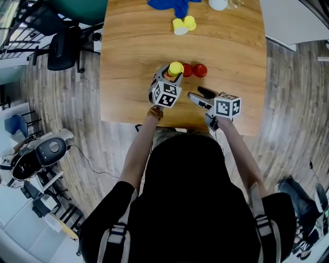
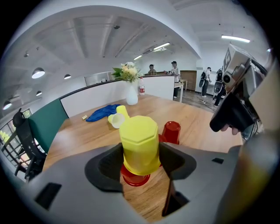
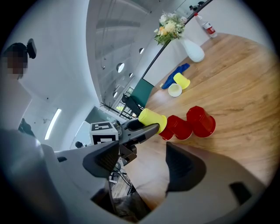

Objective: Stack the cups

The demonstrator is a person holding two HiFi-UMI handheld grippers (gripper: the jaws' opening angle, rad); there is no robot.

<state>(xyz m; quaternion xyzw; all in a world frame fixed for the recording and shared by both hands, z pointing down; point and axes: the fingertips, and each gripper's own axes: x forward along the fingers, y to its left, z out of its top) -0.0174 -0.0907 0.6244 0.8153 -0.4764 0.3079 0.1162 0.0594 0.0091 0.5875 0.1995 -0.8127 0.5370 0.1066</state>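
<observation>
Found left gripper [image 2: 142,158] pinching an upside-down yellow plastic cup [image 2: 140,140] by its sides, long axis upright. Noted an upside-down red plastic cup [image 2: 134,178] directly beneath on the wooden table [image 1: 128,46], its rim showing below the yellow one; seating not confirmable. Judged remaining travel straight down. Found right gripper [image 3: 142,162] spread and empty, off to the right, nearer the near edge.

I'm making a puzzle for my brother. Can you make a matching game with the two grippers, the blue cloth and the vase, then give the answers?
Things:
1. left gripper
2. right gripper
3. blue cloth
4. white vase

States:
A. holds flowers
B. jaws open, nothing between them
C. lies crumpled on the table
D. jaws shut on the yellow cup

Pairs: 1-D, 2-B, 3-C, 4-A
</observation>
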